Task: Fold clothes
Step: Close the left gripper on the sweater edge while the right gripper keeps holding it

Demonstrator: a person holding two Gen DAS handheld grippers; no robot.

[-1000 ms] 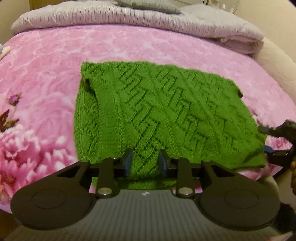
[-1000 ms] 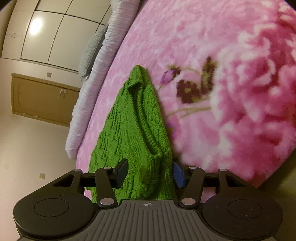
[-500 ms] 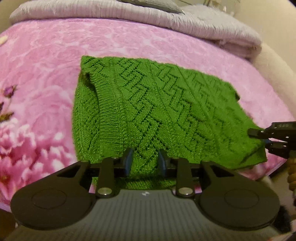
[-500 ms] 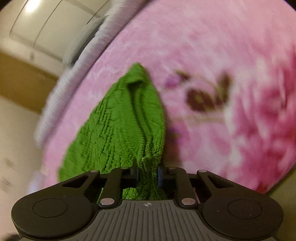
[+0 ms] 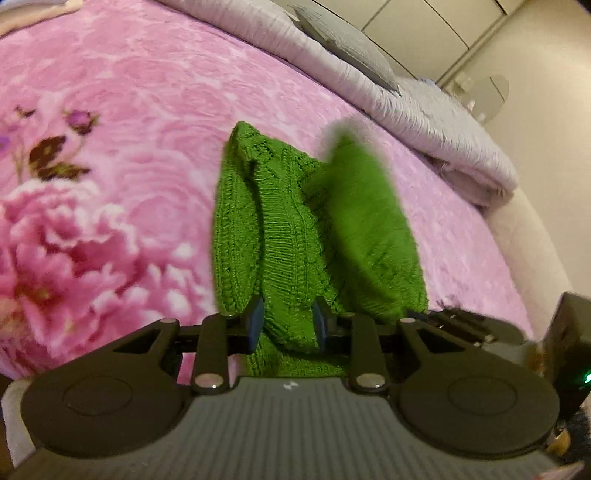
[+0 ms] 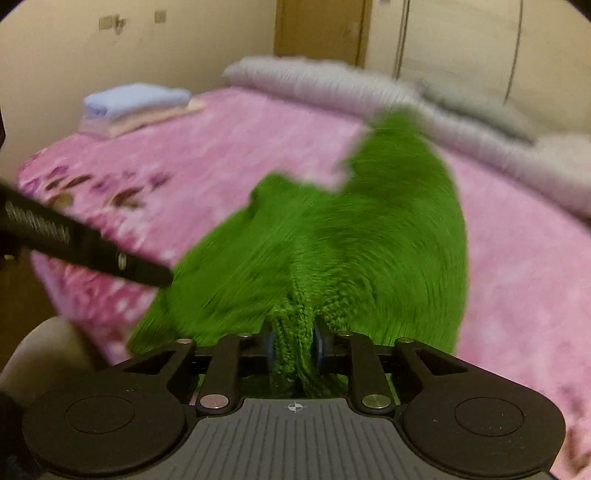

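Observation:
A green knitted sweater (image 5: pixel 295 236) lies on the pink floral blanket (image 5: pixel 122 122), raised at its near edge. My left gripper (image 5: pixel 287 322) is shut on the near hem, with knit bunched between its blue pads. The sweater (image 6: pixel 332 243) also fills the right wrist view, blurred by motion, one side lifted off the bed. There my right gripper (image 6: pixel 294 349) is shut on a thick fold of the hem. Part of the right gripper (image 5: pixel 465 325) shows low at the right of the left wrist view. A black part of the left tool (image 6: pixel 74 240) crosses the right wrist view at the left.
A rolled grey quilt (image 5: pixel 406 110) with a grey pillow (image 5: pixel 343 48) lines the far side of the bed. Folded blue and cream clothes (image 6: pixel 133 107) sit at the bed's far left corner. A wooden door (image 6: pixel 321 29) and white wardrobe (image 6: pixel 461 44) stand behind.
The right gripper shut on the sweater's hem and swung round with it. The flat-spread sweater is now lifted and gathered between both grippers, and both views have turned.

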